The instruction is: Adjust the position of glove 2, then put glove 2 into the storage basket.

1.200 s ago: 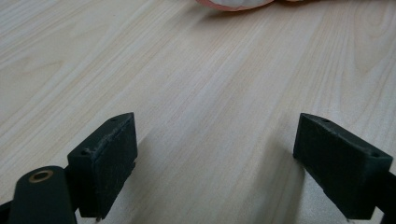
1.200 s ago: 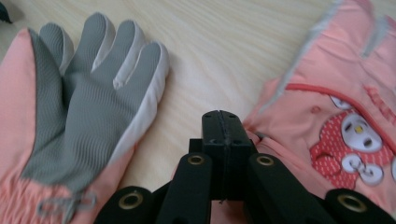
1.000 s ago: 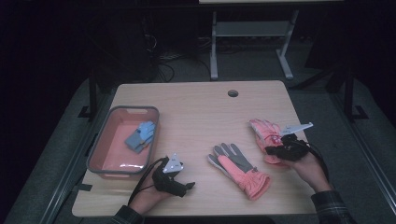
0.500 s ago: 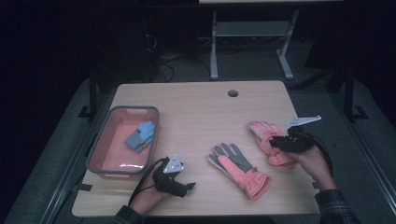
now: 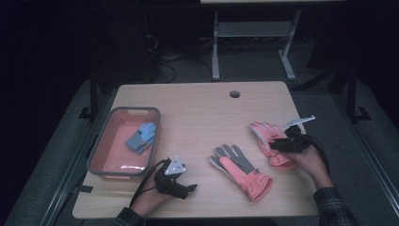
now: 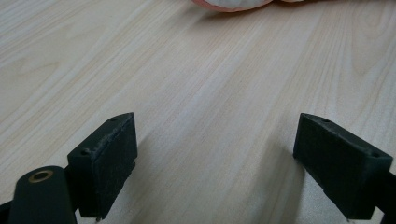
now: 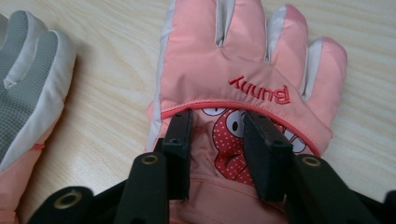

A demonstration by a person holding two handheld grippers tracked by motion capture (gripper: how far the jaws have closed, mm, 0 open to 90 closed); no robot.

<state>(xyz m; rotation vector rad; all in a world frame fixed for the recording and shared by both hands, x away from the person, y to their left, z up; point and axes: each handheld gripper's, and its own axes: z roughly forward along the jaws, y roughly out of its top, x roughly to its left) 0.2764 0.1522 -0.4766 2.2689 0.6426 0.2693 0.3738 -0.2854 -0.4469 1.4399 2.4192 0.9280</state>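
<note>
At the bottom of the right gripper view, our fingers (image 7: pixel 181 140) cover the pink glove's (image 7: pixel 243 70) cuff; a grey-palmed glove (image 7: pixel 28 79) is cut off at the left edge.

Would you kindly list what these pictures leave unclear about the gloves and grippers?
- Right gripper view: the right gripper covers the cartoon and cuff of the pink glove.
- Left gripper view: the palm-up glove is cut off by the top edge.
- High view: the blue item in the tray is too small to identify.

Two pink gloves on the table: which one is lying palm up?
The middle pink glove, between the two tongs: its grey grip palm faces up. The other pink glove, under the right tongs, shows its back, with a Bunny print.
</note>
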